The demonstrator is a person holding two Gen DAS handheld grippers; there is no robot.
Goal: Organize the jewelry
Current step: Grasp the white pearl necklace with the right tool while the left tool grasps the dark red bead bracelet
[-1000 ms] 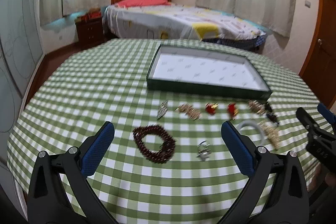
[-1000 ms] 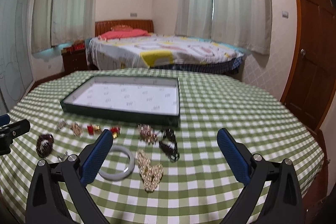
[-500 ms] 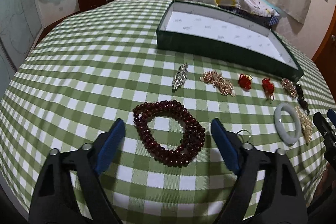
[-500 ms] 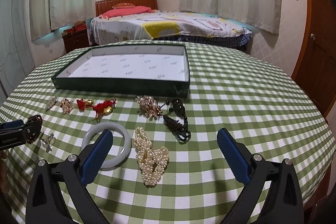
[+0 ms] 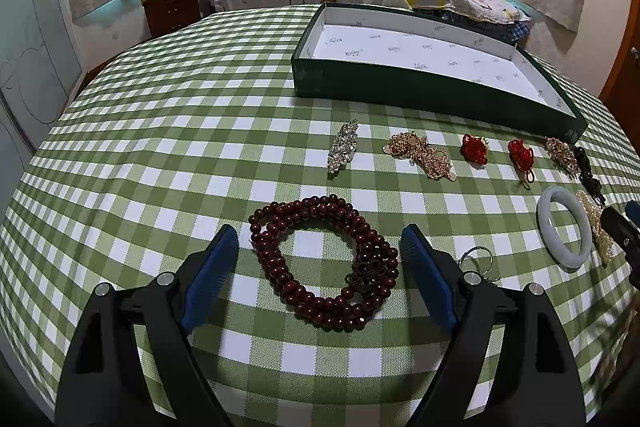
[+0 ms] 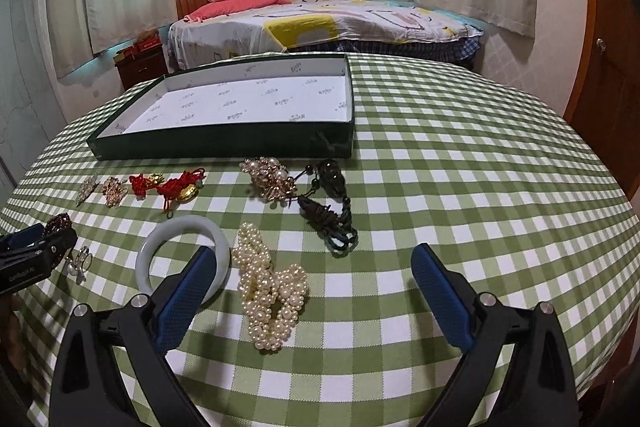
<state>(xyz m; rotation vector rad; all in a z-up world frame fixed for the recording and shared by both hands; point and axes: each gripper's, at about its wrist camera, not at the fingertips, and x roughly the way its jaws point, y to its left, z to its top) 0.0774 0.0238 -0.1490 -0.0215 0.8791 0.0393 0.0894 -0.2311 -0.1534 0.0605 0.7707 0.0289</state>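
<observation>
A dark red bead bracelet (image 5: 324, 259) lies on the green checked tablecloth, between the open fingers of my left gripper (image 5: 320, 251), which hangs low over it. A dark green tray with a white lining (image 5: 436, 91) stands behind. My right gripper (image 6: 312, 275) is open and empty, low over a pearl strand (image 6: 268, 287), with a pale jade bangle (image 6: 182, 253) by its left finger. A black cord necklace (image 6: 328, 215) lies beyond. The tray also shows in the right wrist view (image 6: 224, 147).
A row of small pieces lies before the tray: a silver brooch (image 5: 343, 151), a gold chain (image 5: 420, 155), two red knots (image 5: 474, 149), a gold cluster (image 5: 562, 153). A small ring (image 5: 476, 259) lies by my left gripper's right finger. A bed stands behind the table.
Both grippers have dropped lower and moved forward over the table. The left one now straddles the red bead bracelet; the right one has closed in on the pearl strand.
</observation>
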